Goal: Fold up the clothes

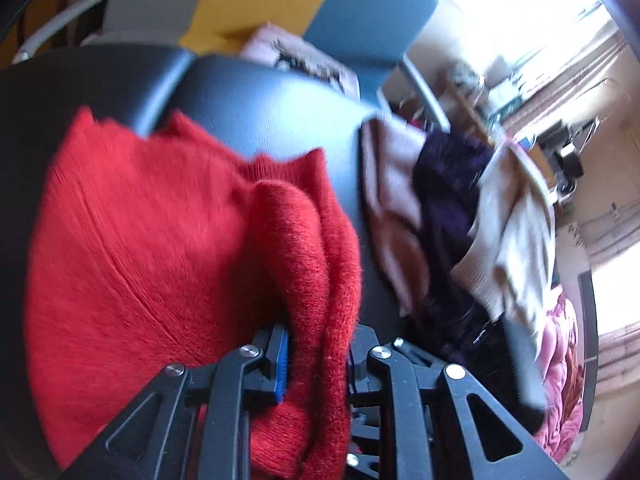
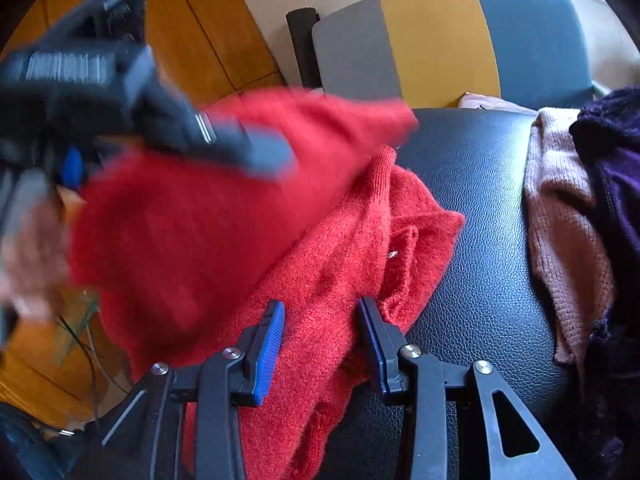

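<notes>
Black leatherette seat (image 2: 480, 208): pebbled grain, glossy, padded, a seam visible in the left wrist view. It carries all the clothes.

Red sweater (image 2: 320, 248): fuzzy fine knit, largest garment, lying on the seat ahead of and between both pairs of fingers. Part of it is lifted and blurred at the left of the right wrist view. Its long axis cannot be judged; the cloth is bunched and doubled over. A thick rounded fold (image 1: 316, 264) runs straight away from the left fingers.

Pile beyond the fingers' right side: tan ribbed knit (image 2: 560, 232), dark purple plush garment (image 2: 612, 184), cream knit (image 1: 504, 248) on top, apart from the red sweater with bare seat between.

Chair back (image 2: 440, 40) past the seat: flat panels of grey, yellow, blue.

Left gripper (image 1: 316, 356): jaws narrow, clenched on the thick red fold, blue pad (image 1: 282, 364) pressed into the knit. In the right wrist view it appears blurred (image 2: 224, 140), above the sweater.

Right gripper (image 2: 322, 344): jaws moderately apart, red knit lying between the ribbed blue pads (image 2: 270, 352); cloth touches the right pad, but whether it is pinched I cannot tell.
</notes>
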`<state>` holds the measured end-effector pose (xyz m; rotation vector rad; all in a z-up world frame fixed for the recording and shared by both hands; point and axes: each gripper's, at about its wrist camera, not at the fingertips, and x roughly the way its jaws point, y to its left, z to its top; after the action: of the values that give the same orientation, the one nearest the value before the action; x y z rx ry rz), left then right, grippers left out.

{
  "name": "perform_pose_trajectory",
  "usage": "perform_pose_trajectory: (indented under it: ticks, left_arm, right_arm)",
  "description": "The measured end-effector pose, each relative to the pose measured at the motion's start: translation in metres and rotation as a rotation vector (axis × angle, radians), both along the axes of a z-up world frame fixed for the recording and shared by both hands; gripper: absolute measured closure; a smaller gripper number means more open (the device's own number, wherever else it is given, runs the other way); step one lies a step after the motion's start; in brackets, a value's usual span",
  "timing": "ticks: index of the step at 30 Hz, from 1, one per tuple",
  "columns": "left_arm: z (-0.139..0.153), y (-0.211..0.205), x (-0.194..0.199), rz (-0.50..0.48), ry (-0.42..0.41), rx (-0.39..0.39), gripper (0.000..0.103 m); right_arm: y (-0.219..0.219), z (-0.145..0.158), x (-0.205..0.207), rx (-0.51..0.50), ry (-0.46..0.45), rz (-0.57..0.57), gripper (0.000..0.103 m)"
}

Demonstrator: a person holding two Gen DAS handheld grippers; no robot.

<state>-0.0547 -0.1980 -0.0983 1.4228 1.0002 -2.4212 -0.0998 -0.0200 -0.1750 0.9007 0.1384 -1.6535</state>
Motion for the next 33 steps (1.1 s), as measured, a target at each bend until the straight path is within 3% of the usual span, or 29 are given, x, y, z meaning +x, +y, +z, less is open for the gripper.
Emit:
perform_pose_trajectory:
  ticks: [3,6,8,13,15,18,24,29,31,33]
  left_arm:
    - [-0.012,0.004,-0.003,0.024,0.011,0.011,0.082]
    - [-0.007,0.002,-0.003,0.035,0.005,0.044,0.080]
    - [0.003,0.004,0.001,0.034,0.018,0.077,0.073]
    - [0.040,0.004,0.018,-0.059,0.153,0.228,0.069]
    - [0.062,0.003,0.028,-0.083,0.239,0.237,0.069]
    - [0.076,-0.020,0.051,0.027,0.342,0.161,0.069]
    - [0.030,-0.068,0.125,0.327,0.270,0.026,0.074]
    - [-0.007,-0.064,0.156,0.343,0.210,-0.044,0.075]
    - [-0.007,-0.057,0.161,0.317,0.224,-0.080,0.075]
    - [-0.005,-0.051,0.159,0.279,0.232,-0.126,0.075]
  right_arm:
    - [0.001,-0.001,0.000,-0.010,-0.015,-0.002,0.064]
    - [0.003,-0.001,0.001,-0.017,-0.020,-0.002,0.064]
    - [0.004,0.000,0.002,-0.021,-0.021,-0.002,0.064]
    - [0.001,0.001,0.002,-0.025,-0.026,-0.005,0.064]
    - [0.001,0.001,0.001,-0.026,-0.026,-0.007,0.064]
    - [0.000,0.002,0.001,-0.029,-0.028,-0.014,0.064]
    - [0.006,0.004,0.003,-0.038,-0.041,-0.056,0.064]
    - [0.021,0.019,0.002,-0.015,0.022,-0.115,0.064]
    - [0.045,0.036,0.001,-0.028,0.052,-0.145,0.073]
    - [0.067,0.054,0.001,-0.059,0.057,-0.160,0.076]
